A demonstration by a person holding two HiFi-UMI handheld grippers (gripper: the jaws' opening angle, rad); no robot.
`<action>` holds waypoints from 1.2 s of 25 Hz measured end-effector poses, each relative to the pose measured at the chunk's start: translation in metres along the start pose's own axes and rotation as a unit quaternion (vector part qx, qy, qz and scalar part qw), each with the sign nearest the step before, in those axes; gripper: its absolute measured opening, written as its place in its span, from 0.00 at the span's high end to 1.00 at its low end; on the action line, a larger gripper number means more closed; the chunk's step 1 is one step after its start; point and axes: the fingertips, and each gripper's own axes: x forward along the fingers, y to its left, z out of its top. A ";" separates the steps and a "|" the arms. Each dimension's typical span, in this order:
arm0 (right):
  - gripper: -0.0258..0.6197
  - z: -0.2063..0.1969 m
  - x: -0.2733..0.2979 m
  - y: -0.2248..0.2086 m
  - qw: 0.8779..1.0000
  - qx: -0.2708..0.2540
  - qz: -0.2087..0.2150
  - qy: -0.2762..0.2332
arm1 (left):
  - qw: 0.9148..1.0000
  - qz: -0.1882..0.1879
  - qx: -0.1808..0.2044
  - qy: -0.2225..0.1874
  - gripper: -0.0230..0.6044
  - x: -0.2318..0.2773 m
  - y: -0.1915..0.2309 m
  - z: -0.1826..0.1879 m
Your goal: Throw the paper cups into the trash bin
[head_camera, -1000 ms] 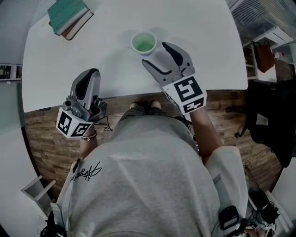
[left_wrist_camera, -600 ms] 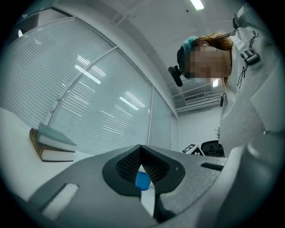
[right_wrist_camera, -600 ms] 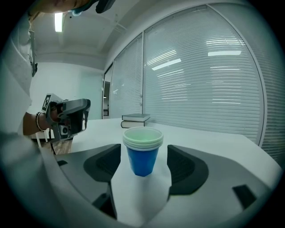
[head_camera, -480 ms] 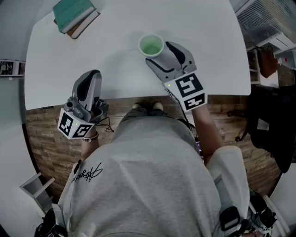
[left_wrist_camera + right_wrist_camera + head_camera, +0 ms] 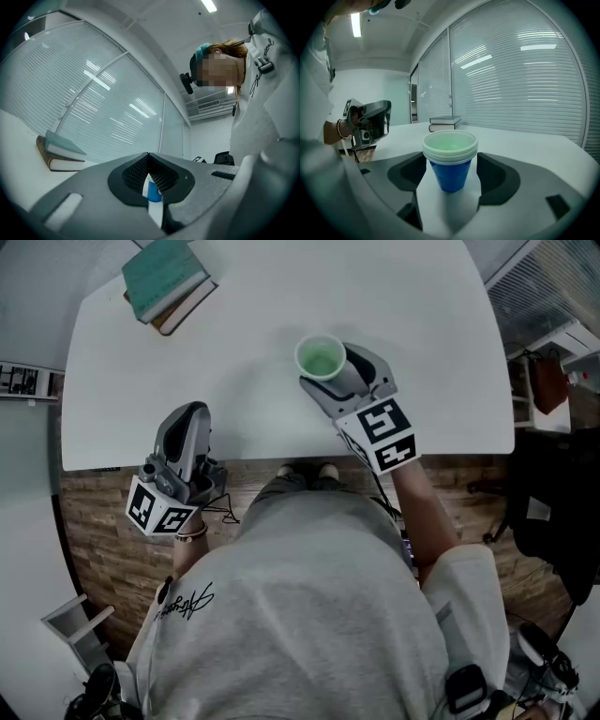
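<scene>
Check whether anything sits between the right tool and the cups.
Nothing visible does. The stacked cups stand upright on the table at the mouth of the right tool, jaws apart. No trash bin is in view, so that path can't be judged.

A black cursive print (image 5: 185, 601) runs across the shirt (image 5: 309, 615) at its left shoulder, but its letters cannot be made out. The cubes on the left gripper (image 5: 187, 415) and right gripper (image 5: 330, 369) carry black-and-white square marker patterns, not words. Nothing else is legible.
</scene>
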 end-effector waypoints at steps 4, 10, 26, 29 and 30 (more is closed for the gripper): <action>0.49 -0.001 0.005 -0.004 1.000 0.007 0.011 0.003 | 1.000 0.005 0.004 -0.003 0.96 0.000 0.001 0.001; 0.49 0.002 0.012 0.001 0.999 0.022 0.043 -0.003 | 1.000 0.009 0.006 0.001 0.96 0.000 0.002 -0.001; 0.49 0.018 0.009 -0.003 0.998 0.032 -0.029 -0.035 | 0.999 -0.045 -0.005 0.022 0.96 0.016 0.013 0.001; 0.49 0.023 0.003 0.002 0.997 0.034 -0.045 -0.046 | 0.997 -0.065 -0.004 0.034 0.96 0.020 0.014 -0.002; 0.49 0.026 0.002 0.004 0.997 0.035 -0.049 -0.050 | 0.997 -0.072 -0.003 0.037 0.96 0.021 0.015 -0.002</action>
